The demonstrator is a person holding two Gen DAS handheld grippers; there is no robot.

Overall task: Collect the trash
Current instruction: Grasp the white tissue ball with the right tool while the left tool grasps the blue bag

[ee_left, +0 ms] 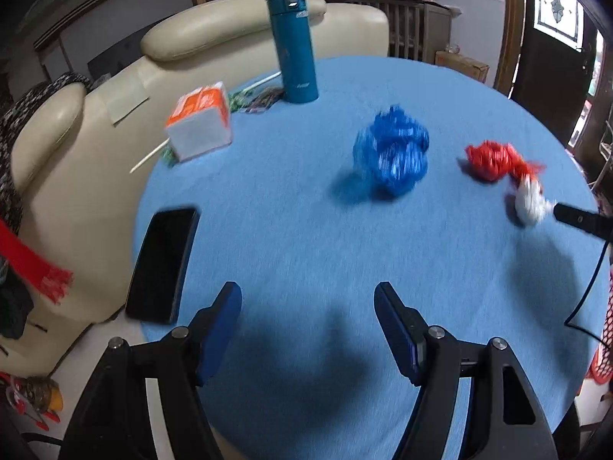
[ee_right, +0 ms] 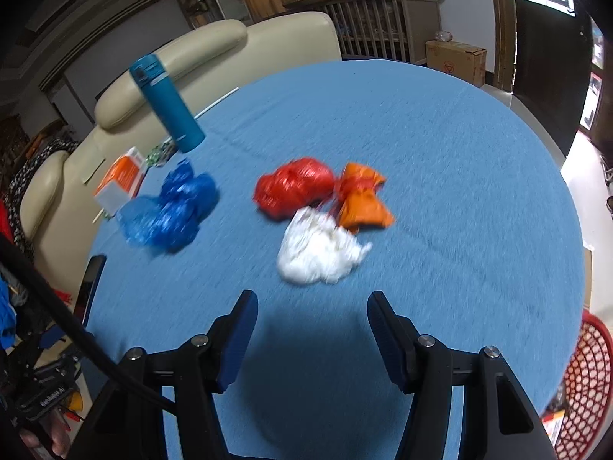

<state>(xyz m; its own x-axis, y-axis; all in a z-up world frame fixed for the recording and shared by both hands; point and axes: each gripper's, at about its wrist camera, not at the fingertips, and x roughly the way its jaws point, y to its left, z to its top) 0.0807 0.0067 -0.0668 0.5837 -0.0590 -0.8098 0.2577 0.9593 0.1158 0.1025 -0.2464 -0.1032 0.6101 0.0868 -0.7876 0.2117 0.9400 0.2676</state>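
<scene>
A round bench [ee_right: 440,176] covered in a soft, blue, finely woven cloth carries four crumpled pieces of trash. The blue plastic bag [ee_right: 168,207] is shiny and wrinkled, bunched into a loose lump at about ten o'clock in the right wrist view. The red plastic bag [ee_right: 293,188], glossy and knotted, sits near the middle, with the orange wrapper [ee_right: 362,199] touching it at its three o'clock side; the wrapper is pinched at the waist like a bow. The white tissue wad [ee_right: 318,249], soft and ragged, lies just in front of both, touching or nearly touching them.

A smooth teal cylindrical flask [ee_left: 293,44] stands upright at twelve o'clock in the left wrist view, an orange-and-white tissue box [ee_left: 199,124] at ten o'clock, and a flat black phone [ee_left: 161,264] at the bench's edge at eight o'clock.

The left tongs [ee_left: 308,329] stand wide, holding nothing, above bare cloth. The right tongs [ee_right: 312,333] also stand wide and empty, the white wad just beyond their tips, not touched.
</scene>
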